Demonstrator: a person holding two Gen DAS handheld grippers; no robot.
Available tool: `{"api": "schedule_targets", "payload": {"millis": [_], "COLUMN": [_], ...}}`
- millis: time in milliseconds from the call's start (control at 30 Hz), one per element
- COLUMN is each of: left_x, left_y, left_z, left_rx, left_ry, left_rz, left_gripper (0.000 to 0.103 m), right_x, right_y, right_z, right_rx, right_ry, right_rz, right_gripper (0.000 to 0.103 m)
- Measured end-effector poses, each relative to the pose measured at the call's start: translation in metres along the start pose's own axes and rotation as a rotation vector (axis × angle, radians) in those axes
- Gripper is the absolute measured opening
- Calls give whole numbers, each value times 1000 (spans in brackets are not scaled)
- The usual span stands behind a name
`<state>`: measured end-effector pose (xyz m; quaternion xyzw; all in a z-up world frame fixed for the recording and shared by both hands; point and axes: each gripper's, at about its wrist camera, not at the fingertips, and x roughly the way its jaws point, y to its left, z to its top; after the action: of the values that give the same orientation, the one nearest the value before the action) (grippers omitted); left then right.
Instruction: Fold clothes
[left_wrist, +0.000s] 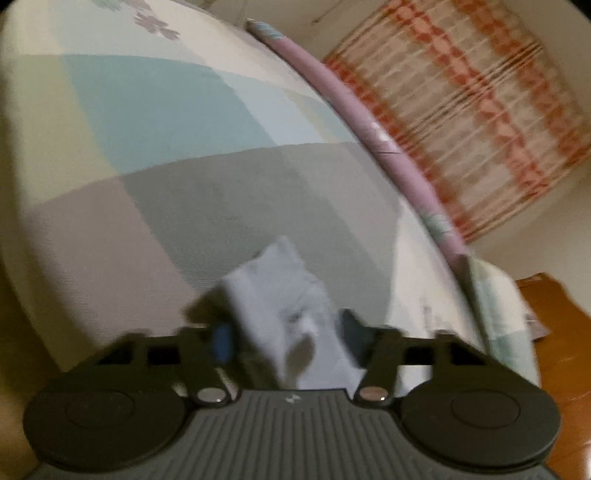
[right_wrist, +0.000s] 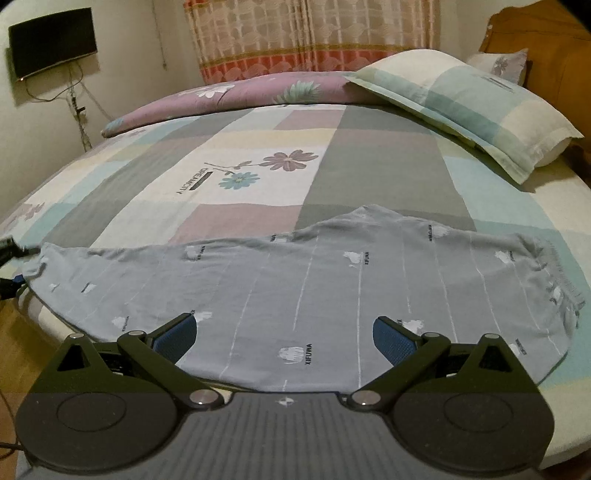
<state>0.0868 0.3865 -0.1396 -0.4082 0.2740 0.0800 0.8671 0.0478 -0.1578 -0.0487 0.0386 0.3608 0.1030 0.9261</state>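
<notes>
A pale grey-blue garment (right_wrist: 295, 280) with thin white stripes and small printed logos lies spread flat across the near side of the bed. My right gripper (right_wrist: 284, 336) hovers open over its near edge, with nothing between the blue pads (right_wrist: 177, 334). At the garment's far left end the left gripper (right_wrist: 13, 262) shows only as dark tips at the frame edge. In the blurred left wrist view, my left gripper (left_wrist: 284, 332) is shut on a bunched corner of the garment (left_wrist: 273, 288), which stands up between the pads.
The patchwork bed sheet (right_wrist: 240, 177) covers the bed. A checked pillow (right_wrist: 461, 107) lies at the back right before a wooden headboard (right_wrist: 546, 40). A rolled purple quilt (right_wrist: 240, 96) runs along the far edge under the curtain (right_wrist: 314, 33). Wooden floor (right_wrist: 22, 332) shows at the left.
</notes>
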Motion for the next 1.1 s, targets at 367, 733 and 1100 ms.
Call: {"api": "schedule_targets", "payload": {"millis": [367,733,1100], "left_x": [-20,-20,-15], "left_y": [-7,6,10], "left_z": [3,-8,-11], "left_rx": [27,-2,11], "left_ry": [-42,-57,-34], "left_rz": [73,72,102], "left_gripper": [9,9,11], "right_x": [6,8,24], "right_y": [-3,-3,-39], "right_z": [-1,-2,-1], "right_rx": [12,6,28], "right_ry": [7,16,-1], "right_rz": [-13,-25,-190], "right_gripper": [103,103,103]}}
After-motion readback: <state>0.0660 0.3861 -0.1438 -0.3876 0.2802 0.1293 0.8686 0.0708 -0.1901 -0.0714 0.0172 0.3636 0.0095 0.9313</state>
